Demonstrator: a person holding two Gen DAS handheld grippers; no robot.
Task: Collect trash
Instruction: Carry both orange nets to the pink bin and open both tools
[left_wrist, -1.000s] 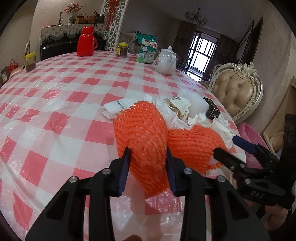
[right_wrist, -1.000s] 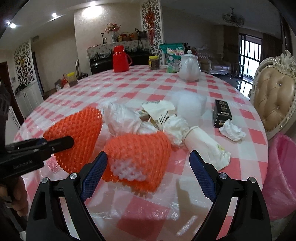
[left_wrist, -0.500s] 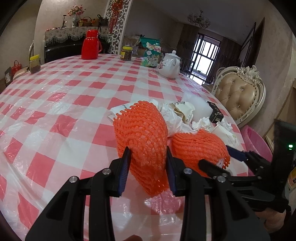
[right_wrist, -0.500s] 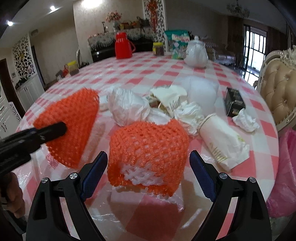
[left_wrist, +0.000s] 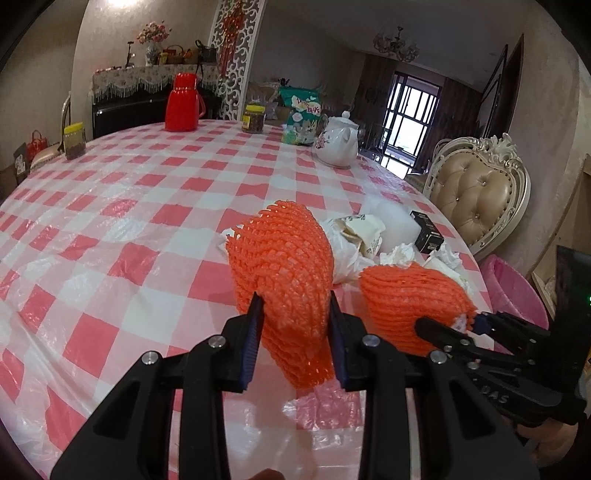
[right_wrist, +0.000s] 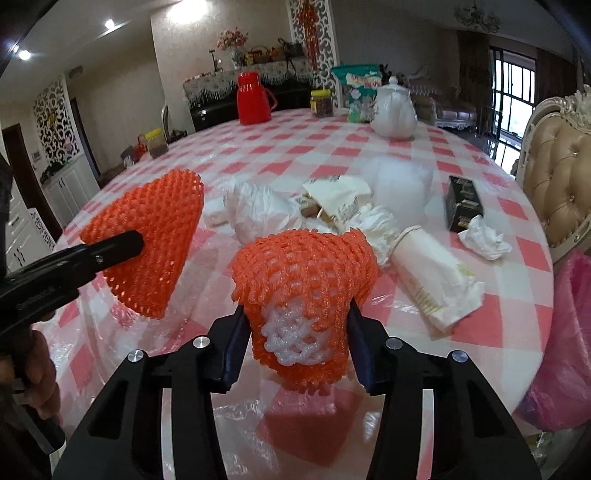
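The left gripper was clamped on an orange foam net. The net sat right between its two fingers & stuck up past the tips, w/ both pads pressing its sides. The jaws were closing a bit more.

The right gripper had a 2nd orange net between its fingers. This one had a white foam net poking out of its near end. The jaws were closing, & both pads touched the net's sides.

Under both nets was the table w/ a red & white check cloth & clear plastic on top.

Just past the right fingers lay more trash. A long white paper wrapper was beyond the right finger. A white plastic bag was beyond the left finger, w/ a cream paper bag just behind it. A crumpled tissue lay farther out past the right finger, touching a black box.

Off the right finger's side, past the table edge, was a pink trash bag & a tan chair.

Far ahead of the fingers, at the table's back, stood a white teapot, a green snack bag, a jar & a red flask. They were well apart from the trash.
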